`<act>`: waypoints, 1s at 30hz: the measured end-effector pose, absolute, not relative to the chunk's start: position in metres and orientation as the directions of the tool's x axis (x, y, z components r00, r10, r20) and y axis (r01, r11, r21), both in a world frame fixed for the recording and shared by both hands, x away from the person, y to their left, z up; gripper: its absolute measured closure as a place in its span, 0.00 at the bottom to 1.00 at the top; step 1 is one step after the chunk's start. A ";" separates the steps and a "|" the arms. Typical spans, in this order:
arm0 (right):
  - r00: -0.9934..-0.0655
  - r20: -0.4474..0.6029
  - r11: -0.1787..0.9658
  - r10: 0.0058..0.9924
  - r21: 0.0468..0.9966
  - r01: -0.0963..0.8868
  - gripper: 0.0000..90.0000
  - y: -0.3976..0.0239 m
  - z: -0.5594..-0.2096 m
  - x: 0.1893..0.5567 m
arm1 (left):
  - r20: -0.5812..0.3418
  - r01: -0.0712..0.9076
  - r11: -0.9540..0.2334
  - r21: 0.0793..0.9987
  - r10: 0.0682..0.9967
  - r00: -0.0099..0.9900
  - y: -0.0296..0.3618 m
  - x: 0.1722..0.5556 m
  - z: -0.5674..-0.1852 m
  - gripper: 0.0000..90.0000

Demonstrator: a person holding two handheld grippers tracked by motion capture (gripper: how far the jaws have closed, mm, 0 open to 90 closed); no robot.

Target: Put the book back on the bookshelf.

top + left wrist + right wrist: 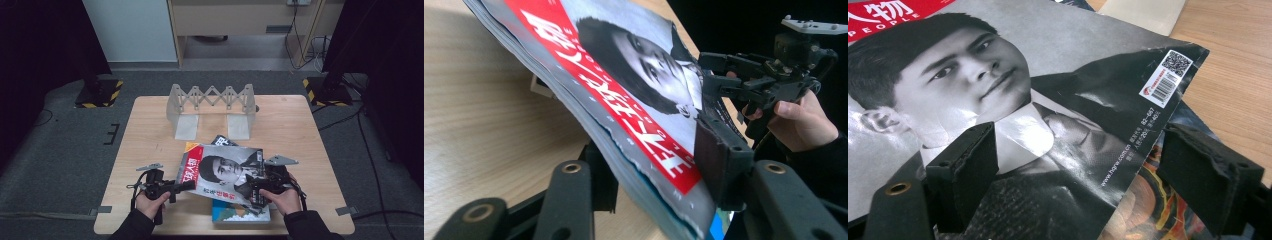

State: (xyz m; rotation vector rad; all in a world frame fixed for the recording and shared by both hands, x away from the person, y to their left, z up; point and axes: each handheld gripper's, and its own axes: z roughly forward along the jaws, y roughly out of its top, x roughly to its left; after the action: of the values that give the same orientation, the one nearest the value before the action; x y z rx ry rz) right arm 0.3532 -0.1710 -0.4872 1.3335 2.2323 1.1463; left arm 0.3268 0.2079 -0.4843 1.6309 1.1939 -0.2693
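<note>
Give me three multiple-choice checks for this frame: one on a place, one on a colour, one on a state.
1. Where does the grey folding rack stand?
A. near the far edge of the table
B. on top of the magazines
C. on the floor

2. What colour is the title band on the top magazine?
A. green
B. red
C. yellow

3. How does the left gripper stand?
A. open over bare wood
B. closed on the rack
C. closed on the top magazine's edge

Key: 1 A, it stands on the wood beyond the magazines. 2 B, the band down the cover's side is red. 3 C, one jaw lies on the cover and the other under the pages.
</note>
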 end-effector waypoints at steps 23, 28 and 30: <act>-0.448 0.181 0.151 0.876 0.779 0.609 0.18 -0.204 -0.479 0.360 | -0.742 0.826 0.148 0.544 0.545 0.391 0.211 0.342 -0.457 0.92; -0.409 0.166 0.130 0.897 0.786 0.605 0.17 -0.223 -0.478 0.363 | -0.736 0.814 0.161 0.558 0.548 0.397 0.210 0.346 -0.446 0.94; -0.391 0.154 0.126 0.908 0.789 0.602 0.16 -0.230 -0.479 0.364 | -0.737 0.810 0.167 0.562 0.547 0.398 0.209 0.347 -0.442 0.94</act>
State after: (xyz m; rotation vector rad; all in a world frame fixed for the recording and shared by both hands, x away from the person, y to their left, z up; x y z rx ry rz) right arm 0.3643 -0.2303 -0.4789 1.4623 2.0452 1.1519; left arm 0.3472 0.2090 -0.4417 1.5033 1.2690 -0.2865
